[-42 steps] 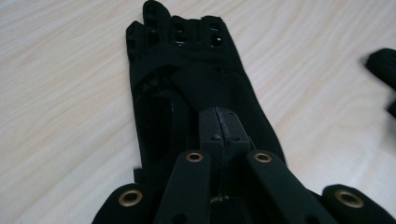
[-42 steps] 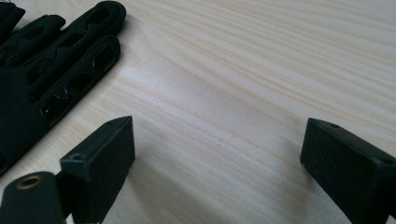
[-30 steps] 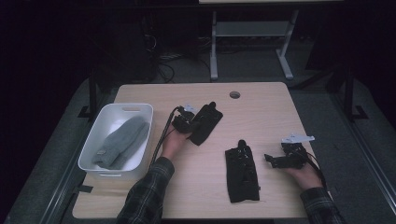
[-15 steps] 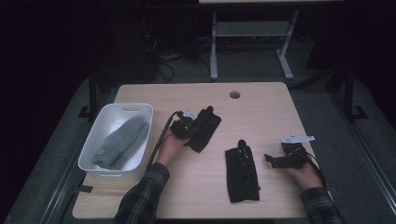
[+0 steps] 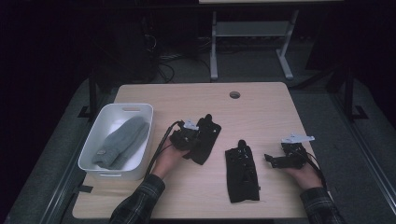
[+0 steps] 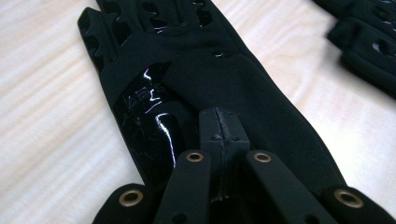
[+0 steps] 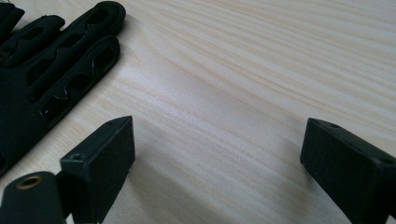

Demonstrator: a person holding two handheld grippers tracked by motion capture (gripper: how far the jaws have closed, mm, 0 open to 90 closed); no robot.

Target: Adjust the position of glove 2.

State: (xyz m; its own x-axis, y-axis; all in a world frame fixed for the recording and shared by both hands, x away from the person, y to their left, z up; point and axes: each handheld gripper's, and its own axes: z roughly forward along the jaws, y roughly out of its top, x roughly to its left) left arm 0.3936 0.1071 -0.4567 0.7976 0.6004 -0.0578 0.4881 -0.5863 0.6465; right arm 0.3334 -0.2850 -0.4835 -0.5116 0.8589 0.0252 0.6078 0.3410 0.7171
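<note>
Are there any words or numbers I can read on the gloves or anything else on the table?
Glossy patch on the black glove pinched in the left gripper: faint raised lettering, too dim and blurred to read.
Second black glove, white bin, grey gloves and right gripper: no readable words or numbers.

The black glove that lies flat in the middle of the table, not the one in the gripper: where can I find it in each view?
High view: flat glove, centre front of the table.
Left gripper view: top right corner, beyond the clamped glove.
Right gripper view: upper left, fingers showing.
Shared landmark: the pale wooden table.
</note>
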